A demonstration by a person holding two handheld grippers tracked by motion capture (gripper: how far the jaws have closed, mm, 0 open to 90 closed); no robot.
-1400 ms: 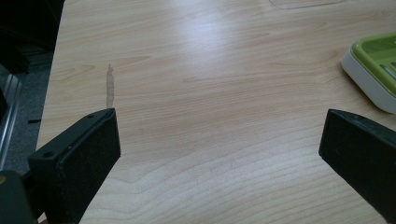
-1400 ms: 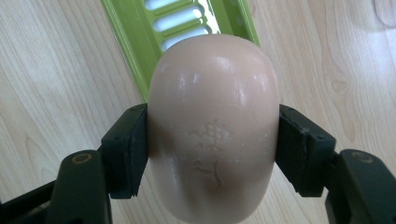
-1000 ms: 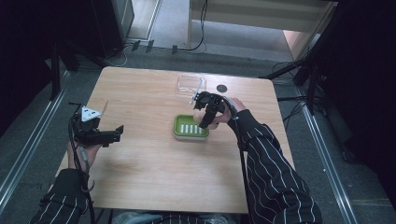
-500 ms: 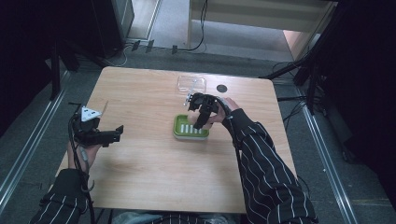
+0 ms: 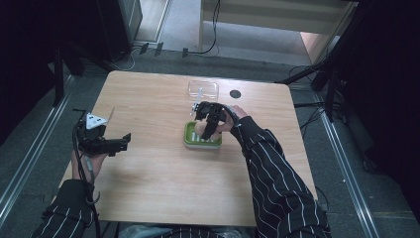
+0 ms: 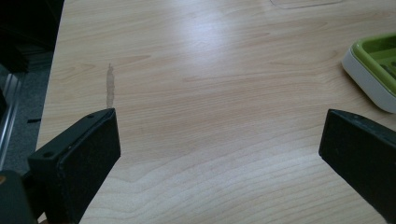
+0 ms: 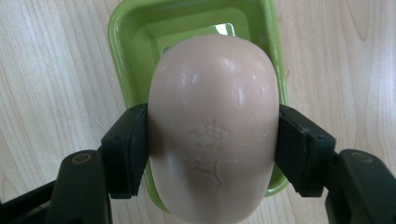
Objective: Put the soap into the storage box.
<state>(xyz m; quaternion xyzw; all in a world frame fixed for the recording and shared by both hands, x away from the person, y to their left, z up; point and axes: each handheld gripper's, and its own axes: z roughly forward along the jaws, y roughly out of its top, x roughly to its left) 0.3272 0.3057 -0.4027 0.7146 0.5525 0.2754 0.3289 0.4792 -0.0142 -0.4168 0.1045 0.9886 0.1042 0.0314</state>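
1. Since the earlier frame: right tongs (image 5: 205, 130) have come down and in over the green soap dish (image 5: 202, 139). Left tongs (image 5: 120, 144) have stayed put near the counter's left edge.
2. Right tongs: clamped on a pale pink bar of soap (image 7: 214, 126), one black jaw pressed against each long side. The bar bears a faint embossed mark on its upper face.
3. Soap position: held directly above the green soap dish (image 7: 135, 37), whose rim shows around the bar in the right gripper view. Cannot tell whether the bar touches the dish floor.
4. Dish sits near the middle of the wooden counter (image 5: 148, 188), green inside with a white outer base (image 6: 362, 79).
5. Left tongs: jaws spread wide, nothing between them, bare counter (image 6: 210, 93) below; dish well off to their right.
6. Clear plastic lid (image 5: 203, 89) lies just beyond the dish toward the far edge; a dark round hole (image 5: 236, 93) is just beside it.
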